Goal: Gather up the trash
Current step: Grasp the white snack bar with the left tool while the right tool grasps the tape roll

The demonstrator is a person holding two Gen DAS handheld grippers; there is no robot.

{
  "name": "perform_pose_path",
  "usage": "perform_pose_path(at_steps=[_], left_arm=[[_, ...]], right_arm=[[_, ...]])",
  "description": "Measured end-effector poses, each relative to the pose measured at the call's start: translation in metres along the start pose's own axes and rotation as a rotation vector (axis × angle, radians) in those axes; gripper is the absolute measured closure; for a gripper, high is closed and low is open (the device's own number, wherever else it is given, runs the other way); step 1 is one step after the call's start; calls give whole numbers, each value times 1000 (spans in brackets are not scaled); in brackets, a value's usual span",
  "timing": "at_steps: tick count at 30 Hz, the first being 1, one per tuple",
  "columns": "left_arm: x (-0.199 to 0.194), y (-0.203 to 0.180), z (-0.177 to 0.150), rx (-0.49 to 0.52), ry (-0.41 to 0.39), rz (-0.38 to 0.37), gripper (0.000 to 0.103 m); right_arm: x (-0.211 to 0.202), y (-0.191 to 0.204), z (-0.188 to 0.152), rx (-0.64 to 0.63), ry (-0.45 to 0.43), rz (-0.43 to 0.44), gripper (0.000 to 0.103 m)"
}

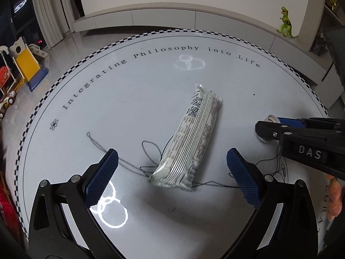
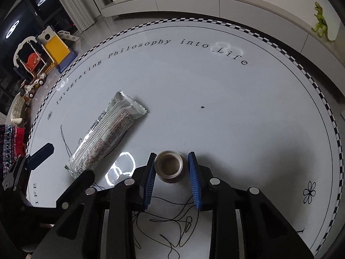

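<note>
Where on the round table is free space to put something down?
Free: the far half of the table, between the wrapper and the checkered rim. Crowded: the near edge, with thread, the small ring and both grippers.

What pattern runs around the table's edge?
A black-and-white checkered band around the table's edge, clearest in the right wrist view.

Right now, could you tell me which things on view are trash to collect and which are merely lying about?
For the job:
- snack wrapper
- small tape roll, between the right gripper jaws
- loose thread

Lying about:
- green toy dinosaur on the ledge
- toys on the floor
- round table
</note>
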State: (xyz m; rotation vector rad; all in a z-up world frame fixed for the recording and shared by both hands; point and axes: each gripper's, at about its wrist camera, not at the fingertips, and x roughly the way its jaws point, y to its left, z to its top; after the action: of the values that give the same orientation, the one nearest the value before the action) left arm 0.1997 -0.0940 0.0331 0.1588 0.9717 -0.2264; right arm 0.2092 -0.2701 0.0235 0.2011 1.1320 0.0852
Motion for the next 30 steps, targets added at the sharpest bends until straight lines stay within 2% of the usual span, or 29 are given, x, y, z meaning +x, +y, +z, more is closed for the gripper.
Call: perform_pose_path(at_steps=[2, 4, 5, 8, 9, 12, 30], left_arm=[[9, -6, 4, 16, 6, -3, 6], [15, -10, 6, 20, 9, -1, 11], [18, -11, 7, 22, 10, -6, 20], [25, -17, 4, 23, 31, -16, 61], [23, -17, 4, 23, 23, -18, 64], [15, -12, -2, -2, 22, -30, 68], [-93, 26, -84, -84, -49, -29, 69]], right_arm=[[-1, -7, 0, 8, -3, 4, 72], [-2, -9, 0, 11, -8, 8, 72], [-2, -10, -1, 11, -9, 10, 72], [-2, -10, -3, 11, -9, 12, 72], [-3, -9, -5, 11, -8, 14, 72], [-4, -4, -9, 3, -6, 21, 72], [-74, 67, -86, -85, -22, 74, 72]])
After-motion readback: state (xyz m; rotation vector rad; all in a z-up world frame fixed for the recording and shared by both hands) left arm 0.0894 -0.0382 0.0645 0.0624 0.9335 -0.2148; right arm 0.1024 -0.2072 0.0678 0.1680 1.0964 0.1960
